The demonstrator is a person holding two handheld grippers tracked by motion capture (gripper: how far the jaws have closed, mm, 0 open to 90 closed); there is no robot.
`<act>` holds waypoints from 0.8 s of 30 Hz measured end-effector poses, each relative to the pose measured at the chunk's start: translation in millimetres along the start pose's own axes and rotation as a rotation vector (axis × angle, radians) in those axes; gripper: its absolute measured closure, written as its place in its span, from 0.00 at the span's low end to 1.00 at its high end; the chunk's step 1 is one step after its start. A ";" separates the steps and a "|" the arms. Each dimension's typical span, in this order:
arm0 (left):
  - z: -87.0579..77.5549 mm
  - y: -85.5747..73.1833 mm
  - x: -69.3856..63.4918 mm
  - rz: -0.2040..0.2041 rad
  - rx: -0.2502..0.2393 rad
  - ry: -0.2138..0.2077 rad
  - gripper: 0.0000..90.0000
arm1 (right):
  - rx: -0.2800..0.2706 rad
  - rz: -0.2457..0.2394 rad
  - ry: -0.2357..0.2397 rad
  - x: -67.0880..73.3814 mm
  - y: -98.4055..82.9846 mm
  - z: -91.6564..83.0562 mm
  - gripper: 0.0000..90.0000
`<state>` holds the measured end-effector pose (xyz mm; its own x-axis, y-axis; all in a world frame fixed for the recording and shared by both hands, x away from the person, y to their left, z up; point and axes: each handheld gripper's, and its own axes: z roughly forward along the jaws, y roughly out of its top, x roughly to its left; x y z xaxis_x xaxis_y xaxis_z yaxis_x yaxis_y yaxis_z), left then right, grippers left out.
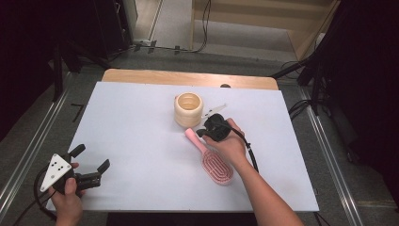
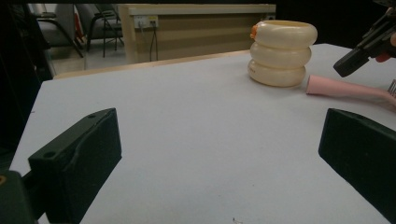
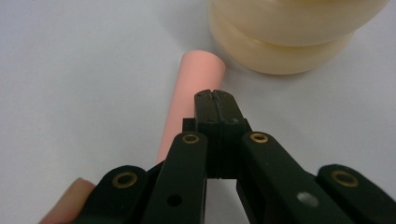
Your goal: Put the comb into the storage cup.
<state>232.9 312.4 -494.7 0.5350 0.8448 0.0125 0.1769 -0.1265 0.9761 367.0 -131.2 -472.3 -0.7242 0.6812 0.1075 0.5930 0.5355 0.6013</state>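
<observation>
A pink hairbrush point(image 1: 216, 168) lies on the white table top point(image 1: 141, 136), its handle point(image 1: 192, 136) pointing toward a cream ribbed container point(image 1: 188, 109). My right gripper point(image 1: 201, 133) is shut with nothing between its jaws. In the right gripper view its tips point(image 3: 215, 99) hover just over the pink handle point(image 3: 198, 77), close to the container point(image 3: 289, 42). My left gripper point(image 1: 91, 157) rests near the front left corner, open and holding nothing. The left gripper view looks between its wide jaws at the container point(image 2: 280, 53), the handle point(image 2: 345, 87) and the other gripper point(image 2: 366, 46).
A wooden strip point(image 1: 188, 77) runs along the table's far edge. Cables point(image 1: 301, 108) lie on the floor to the right, and dark stands point(image 1: 61, 66) are at the left. A small orange bit point(image 2: 253, 31) shows at the container's rim.
</observation>
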 end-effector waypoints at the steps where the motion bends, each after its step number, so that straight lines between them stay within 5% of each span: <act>1: 0.0 0.0 0.0 0.001 0.000 -0.001 0.00 | 0.002 0.006 -0.005 0.3 0.7 1.6 0.98; 14: 0.0 0.0 -0.2 0.003 0.002 -0.002 0.00 | 0.054 0.031 -0.016 -3.5 4.2 16.8 0.98; 24: -0.1 0.0 -0.3 0.005 0.003 0.000 0.00 | 0.051 0.000 0.029 8.2 7.4 22.7 0.98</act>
<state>232.6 312.2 -494.8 0.5360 0.8440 0.0172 0.1769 -0.1323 0.9753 373.5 -110.3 -485.0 -0.7334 0.6671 0.1312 0.6099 0.5603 0.5604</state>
